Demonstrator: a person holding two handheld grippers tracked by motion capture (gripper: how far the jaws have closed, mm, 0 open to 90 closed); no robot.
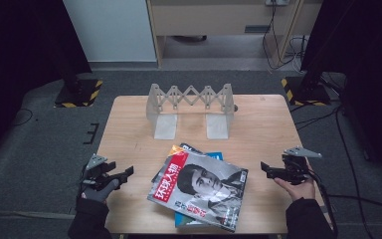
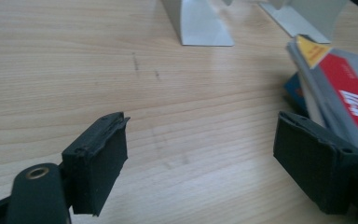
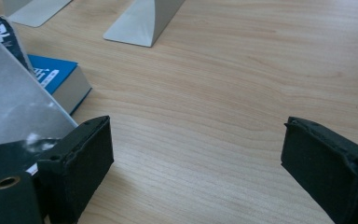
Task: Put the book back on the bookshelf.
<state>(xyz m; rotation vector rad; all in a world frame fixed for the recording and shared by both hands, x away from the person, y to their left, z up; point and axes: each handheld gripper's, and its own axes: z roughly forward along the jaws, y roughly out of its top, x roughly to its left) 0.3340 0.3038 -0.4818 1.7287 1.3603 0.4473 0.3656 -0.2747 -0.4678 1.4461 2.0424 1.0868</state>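
Note:
A magazine with a red title band and a grey portrait cover lies on top of a small stack at the table's front middle, over a blue book and another magazine. Behind it stands a grey expandable book rack. My left gripper hovers low at the front left, open and holding nothing, with the red-banded magazine just to its right. At the front right my right gripper is also open, nothing between its fingers, and points toward the stack.
The wooden table has bare surface on both sides of the stack. The rack's two flat feet rest on the far middle. Beyond the table are black stands with hazard-striped bases and floor cables.

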